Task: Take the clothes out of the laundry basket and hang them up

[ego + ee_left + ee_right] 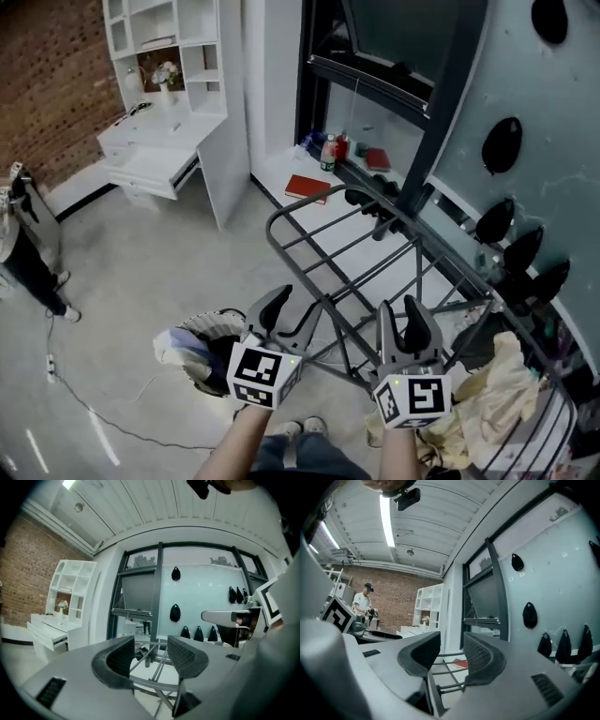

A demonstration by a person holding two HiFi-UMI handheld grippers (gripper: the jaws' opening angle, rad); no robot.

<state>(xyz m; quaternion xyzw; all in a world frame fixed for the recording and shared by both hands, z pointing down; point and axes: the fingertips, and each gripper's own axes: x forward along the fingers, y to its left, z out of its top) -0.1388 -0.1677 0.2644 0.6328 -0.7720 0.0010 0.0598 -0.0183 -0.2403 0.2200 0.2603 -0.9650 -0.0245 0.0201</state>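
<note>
Left tool (289, 314) jaws apart, nothing between. Right tool (403, 323) same, gaping, empty. Laundry basket (217, 322) on floor just left of left tool, clothes (183, 345) heaped inside. Drying rack (347, 248) dead ahead of both tools. Cream garments (497, 394) bunched at rack's right. White desk (155, 141) beyond, red book (307, 187) by window.

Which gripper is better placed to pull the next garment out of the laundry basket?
Probably the left. In the head view, the left gripper, open and empty, is right beside the laundry basket. The right gripper, also open and empty, is over the drying rack, farther from the basket.
</note>
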